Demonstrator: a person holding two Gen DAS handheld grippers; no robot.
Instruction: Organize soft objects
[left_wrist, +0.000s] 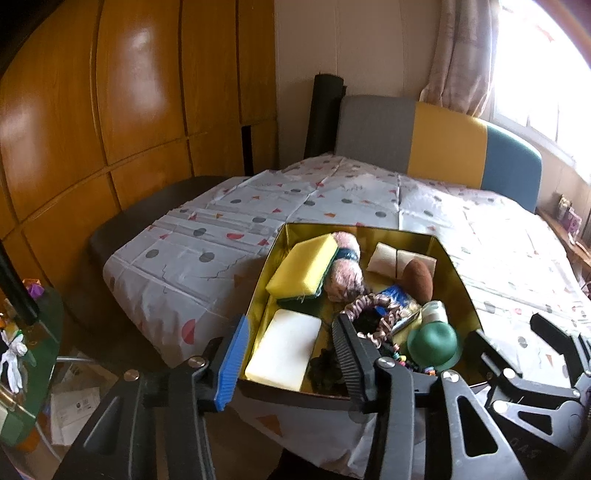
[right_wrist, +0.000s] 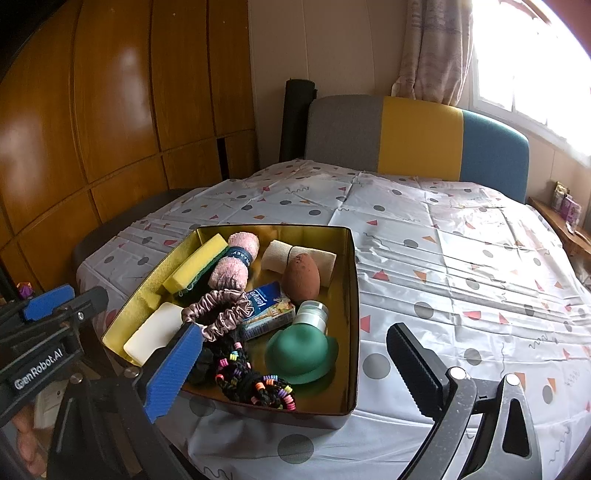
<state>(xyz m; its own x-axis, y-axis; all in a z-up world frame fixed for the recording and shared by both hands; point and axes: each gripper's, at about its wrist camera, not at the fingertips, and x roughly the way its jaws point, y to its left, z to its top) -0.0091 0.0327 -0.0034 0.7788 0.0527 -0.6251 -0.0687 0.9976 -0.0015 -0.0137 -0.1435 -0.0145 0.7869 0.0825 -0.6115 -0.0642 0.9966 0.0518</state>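
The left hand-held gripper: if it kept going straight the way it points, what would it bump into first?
Most likely the white sponge in the near corner of the gold box. The left hand-held gripper straddles the box's near wall, so that wall might catch a finger first; depth is hard to judge.

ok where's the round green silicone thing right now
The round green silicone piece sits inside the gold metal tin, in its near right corner, just in front of the small clear jar and right of the black beaded hair ties.
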